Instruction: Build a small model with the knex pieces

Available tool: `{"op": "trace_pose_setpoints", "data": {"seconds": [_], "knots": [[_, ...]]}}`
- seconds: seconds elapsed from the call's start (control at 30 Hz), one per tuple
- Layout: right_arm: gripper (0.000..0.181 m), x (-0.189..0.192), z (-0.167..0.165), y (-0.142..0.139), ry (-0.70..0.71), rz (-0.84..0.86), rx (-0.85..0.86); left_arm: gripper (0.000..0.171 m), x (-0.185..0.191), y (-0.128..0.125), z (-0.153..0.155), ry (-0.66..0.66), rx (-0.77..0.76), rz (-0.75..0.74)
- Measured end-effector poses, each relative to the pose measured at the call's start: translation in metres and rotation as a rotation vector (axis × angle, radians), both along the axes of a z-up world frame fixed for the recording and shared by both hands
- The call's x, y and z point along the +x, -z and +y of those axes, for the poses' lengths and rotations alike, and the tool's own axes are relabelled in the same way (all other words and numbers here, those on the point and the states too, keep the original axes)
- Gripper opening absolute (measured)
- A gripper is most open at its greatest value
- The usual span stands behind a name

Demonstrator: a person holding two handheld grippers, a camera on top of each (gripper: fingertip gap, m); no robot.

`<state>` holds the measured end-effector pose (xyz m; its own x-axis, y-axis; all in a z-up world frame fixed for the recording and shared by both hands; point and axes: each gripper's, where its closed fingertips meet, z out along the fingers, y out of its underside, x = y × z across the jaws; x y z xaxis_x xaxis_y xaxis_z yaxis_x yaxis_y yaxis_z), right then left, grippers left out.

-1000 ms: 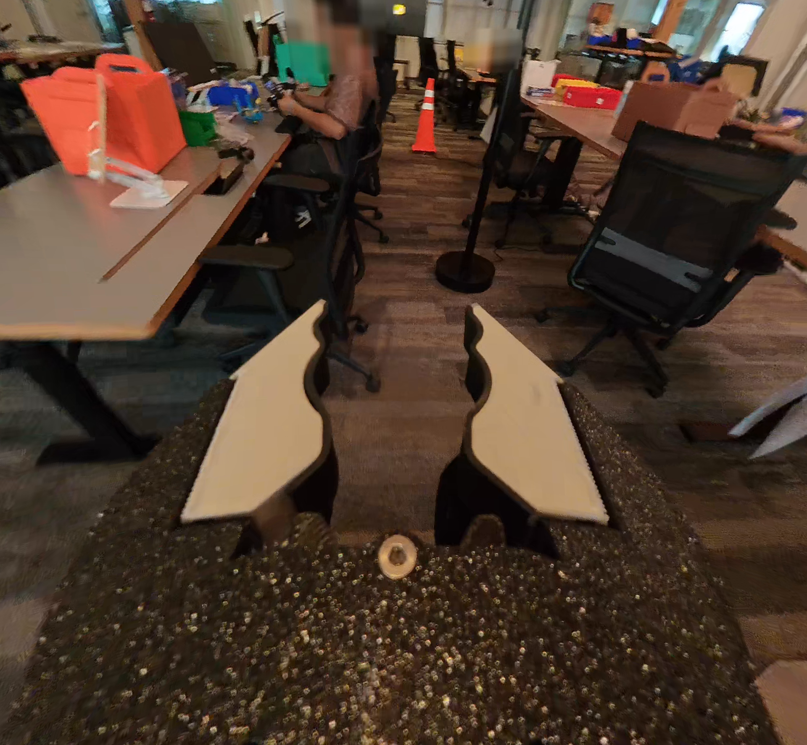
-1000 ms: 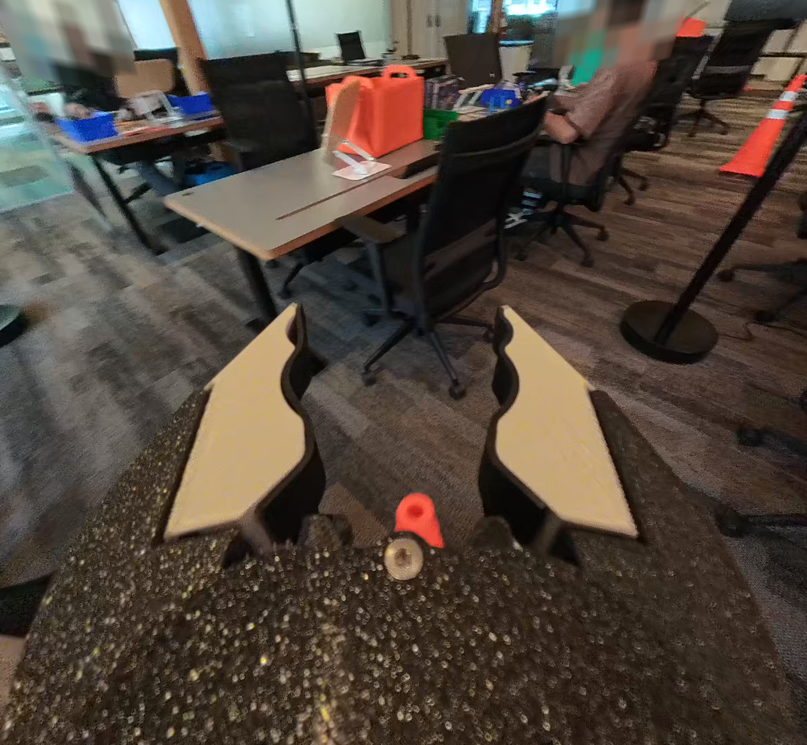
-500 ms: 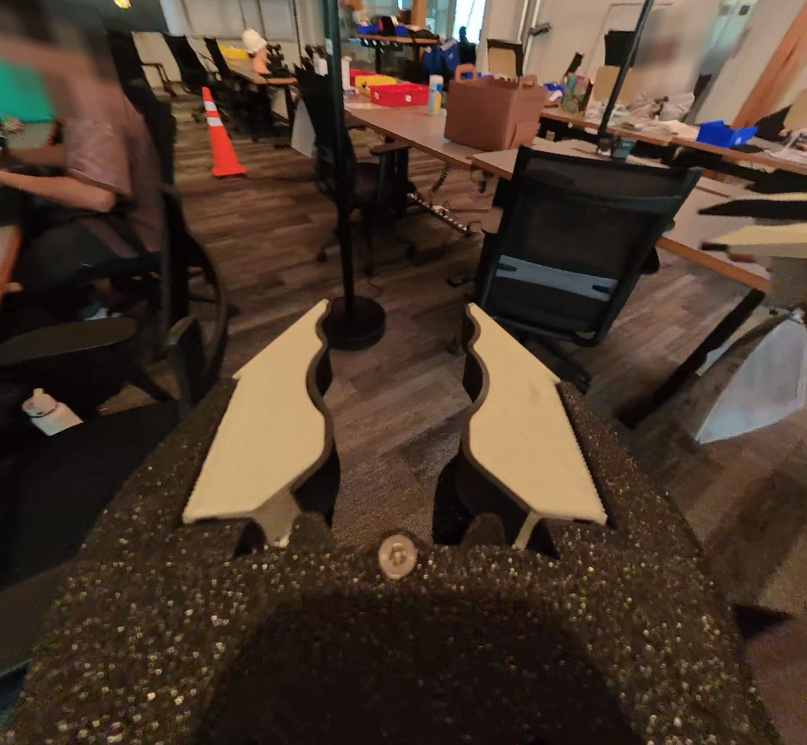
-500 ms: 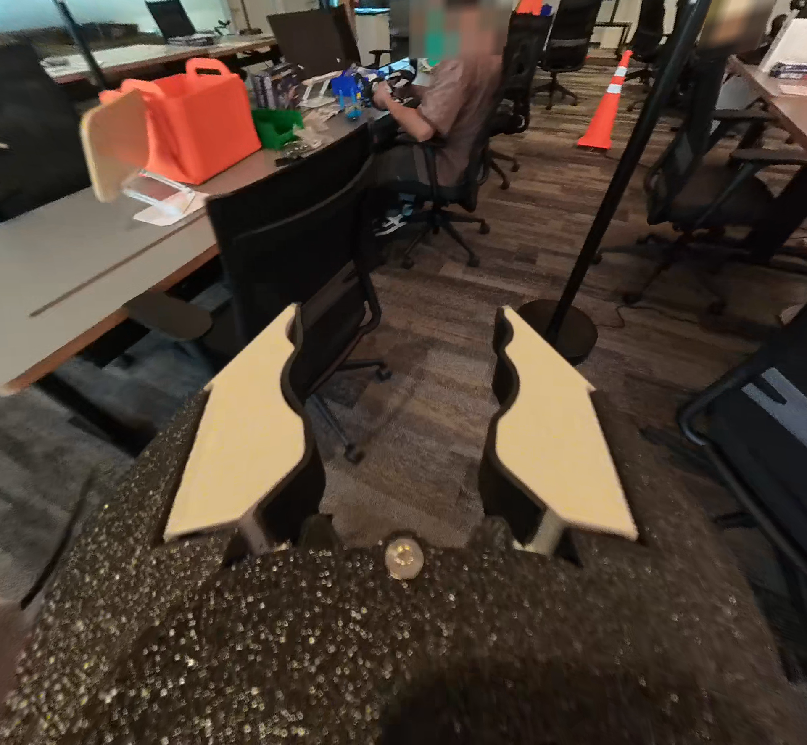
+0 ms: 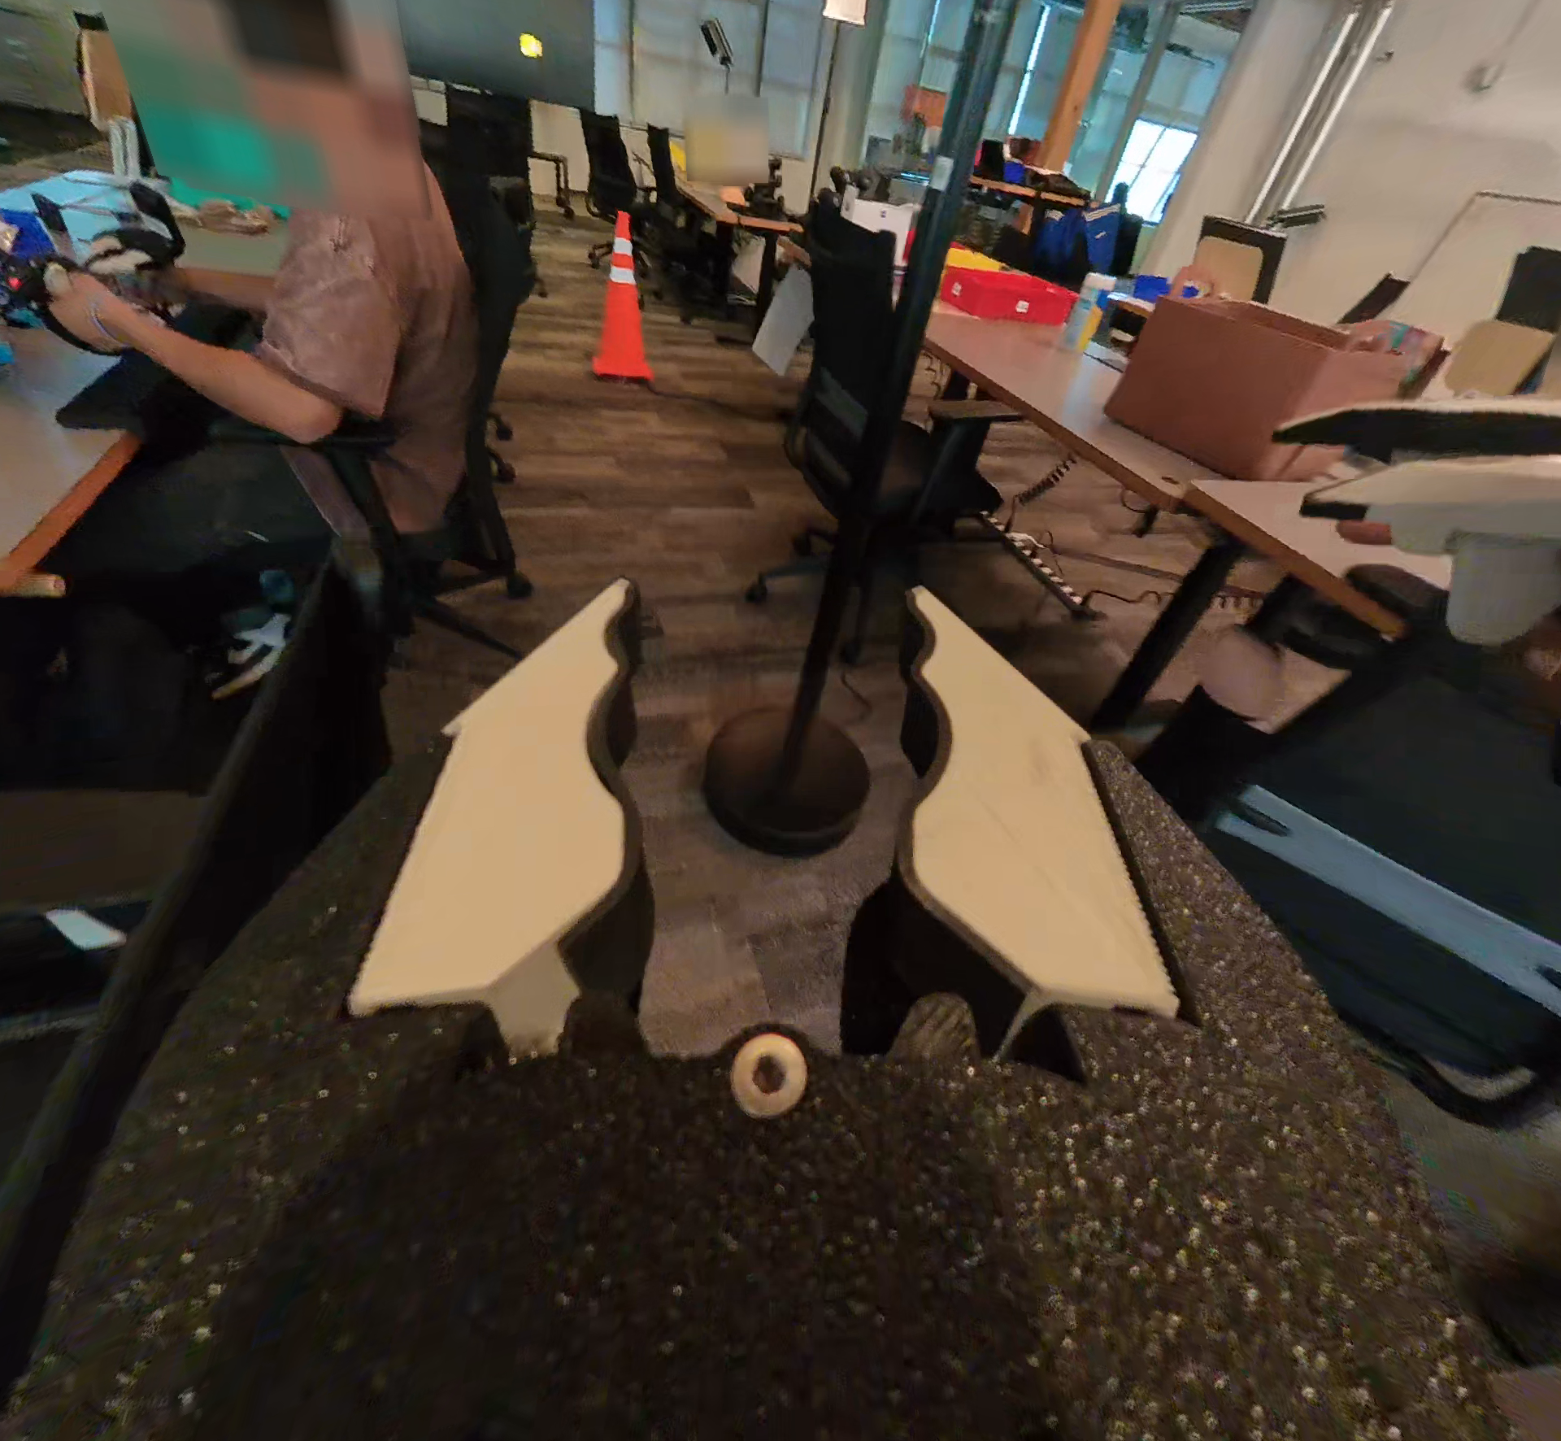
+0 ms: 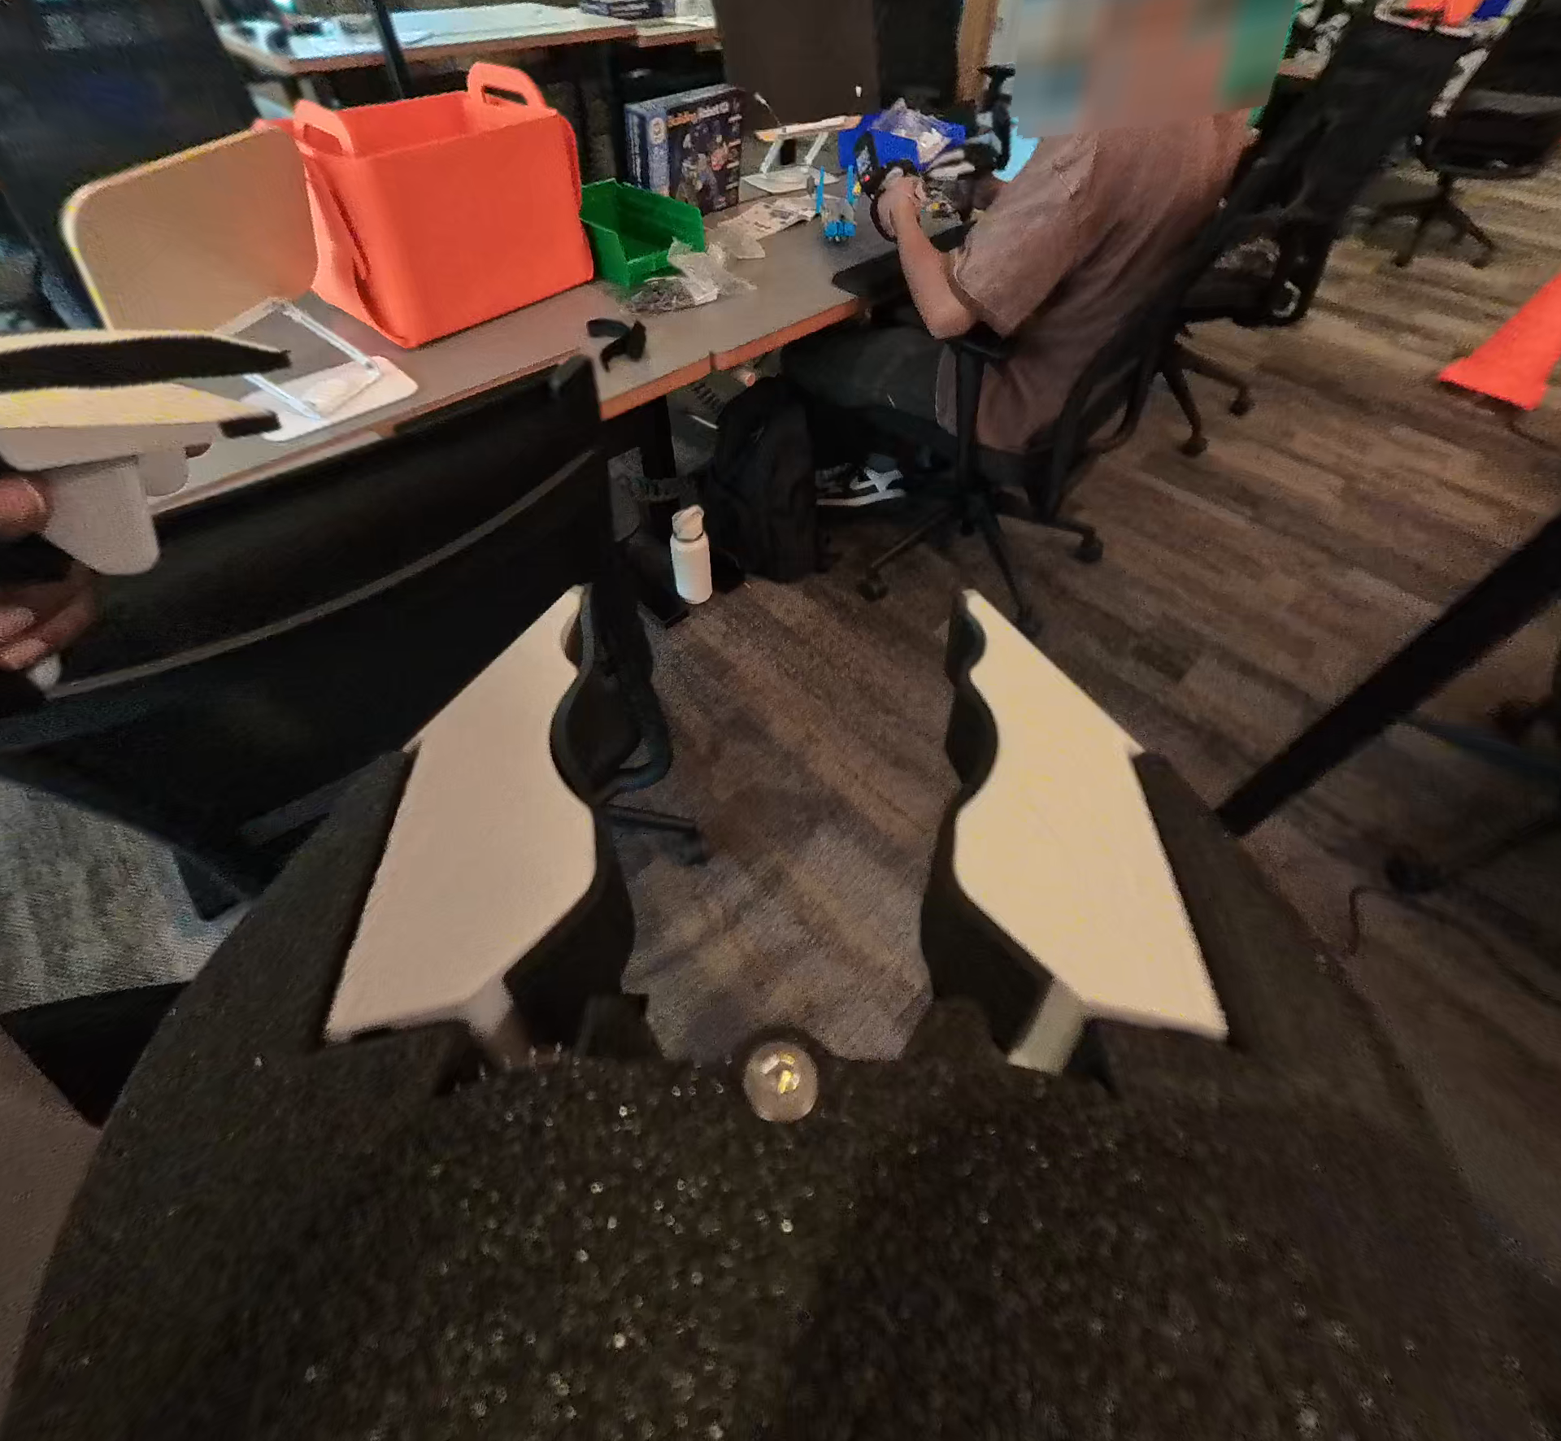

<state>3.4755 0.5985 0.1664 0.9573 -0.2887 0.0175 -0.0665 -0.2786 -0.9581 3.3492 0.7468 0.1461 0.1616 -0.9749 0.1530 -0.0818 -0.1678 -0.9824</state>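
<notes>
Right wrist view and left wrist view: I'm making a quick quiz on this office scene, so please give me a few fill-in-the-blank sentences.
1. The fabric bin on the desk beside the green tray is ____ in colour.
2. The left gripper and the right gripper both have jaws that stand ____.
3. Between the left gripper's fingers shows the round base of a black ____.
4. The traffic cone stands on the ____.

Missing words: orange; open; pole; floor

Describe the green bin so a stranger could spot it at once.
Find the long grey desk where a person sits. On it stands a big orange tote; the green bin sits just right of it. It is the only green thing there, low and open-topped.
</notes>
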Motion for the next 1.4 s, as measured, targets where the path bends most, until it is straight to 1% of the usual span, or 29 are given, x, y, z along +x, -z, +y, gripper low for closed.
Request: {"op": "trace_pose_setpoints", "data": {"seconds": [0.07,0.17,0.27,0.33,0.37,0.43,0.47,0.53,0.6,0.7,0.77,0.83,0.9,0.97,1.03,1.07,1.13,1.2,1.3,1.33,1.4], "knots": [[0.082,0.047,0.036,0.002,-0.039,-0.02,-0.017,0.061,0.045,0.003,0.024,-0.022,0.017,-0.001],[0.082,0.111,0.09,0.018,-0.082,-0.019,-0.023,0.061,0.115,0.01,0.065,-0.061,0.004,-0.032],[0.082,0.168,0.137,0.036,-0.108,-0.012,-0.042,0.061,0.189,0.028,0.108,-0.096,-0.016,-0.048],[0.082,0.205,0.17,0.041,-0.131,-0.018,-0.068,0.061,0.238,0.034,0.139,-0.111,-0.058,-0.064],[0.082,0.221,0.186,0.041,-0.153,-0.03,-0.079,0.061,0.256,0.033,0.153,-0.129,-0.057,-0.068],[0.081,0.248,0.217,0.046,-0.234,-0.018,-0.122,0.061,0.282,0.028,0.189,-0.216,-0.031,-0.051],[0.081,0.26,0.232,0.048,-0.28,-0.008,-0.137,0.061,0.292,0.026,0.204,-0.249,-0.043,-0.046],[0.077,0.285,0.267,0.057,-0.375,-0.007,-0.157,0.061,0.305,0.028,0.23,-0.31,-0.073,-0.044],[0.076,0.31,0.305,0.079,-0.474,-0.001,-0.186,0.061,0.31,0.048,0.256,-0.391,-0.064,0.016],[0.076,0.334,0.371,0.117,-0.629,0.053,-0.183,0.061,0.304,0.082,0.29,-0.545,-0.055,0.11],[0.077,0.337,0.419,0.143,-0.734,0.03,-0.196,0.061,0.293,0.102,0.309,-0.675,-0.074,0.151],[0.077,0.331,0.469,0.163,-0.823,-0.004,-0.212,0.06,0.281,0.119,0.325,-0.801,-0.13,0.174],[0.077,0.322,0.521,0.182,-0.865,0.011,-0.226,0.059,0.269,0.136,0.34,-0.903,-0.199,0.209],[0.072,0.312,0.574,0.206,-0.875,0.029,-0.222,0.058,0.258,0.157,0.357,-0.969,-0.233,0.257],[0.067,0.302,0.628,0.246,-0.879,-0.031,-0.215,0.057,0.25,0.186,0.379,-1.019,-0.247,0.285],[0.065,0.299,0.655,0.274,-0.88,-0.06,-0.22,0.057,0.248,0.204,0.392,-1.028,-0.257,0.282],[0.064,0.288,0.712,0.344,-0.88,-0.072,-0.239,0.052,0.249,0.237,0.419,-1.029,-0.214,0.23],[0.064,0.279,0.765,0.432,-0.869,-0.064,-0.265,0.049,0.251,0.278,0.449,-1.019,-0.166,0.196],[0.058,0.27,0.837,0.576,-0.825,0.005,-0.315,0.049,0.253,0.347,0.492,-1.025,-0.17,0.156],[0.057,0.269,0.859,0.624,-0.807,0.04,-0.332,0.049,0.254,0.371,0.503,-1.033,-0.176,0.138],[0.056,0.267,0.898,0.717,-0.782,0.083,-0.363,0.049,0.255,0.428,0.521,-1.056,-0.216,0.116]]}}
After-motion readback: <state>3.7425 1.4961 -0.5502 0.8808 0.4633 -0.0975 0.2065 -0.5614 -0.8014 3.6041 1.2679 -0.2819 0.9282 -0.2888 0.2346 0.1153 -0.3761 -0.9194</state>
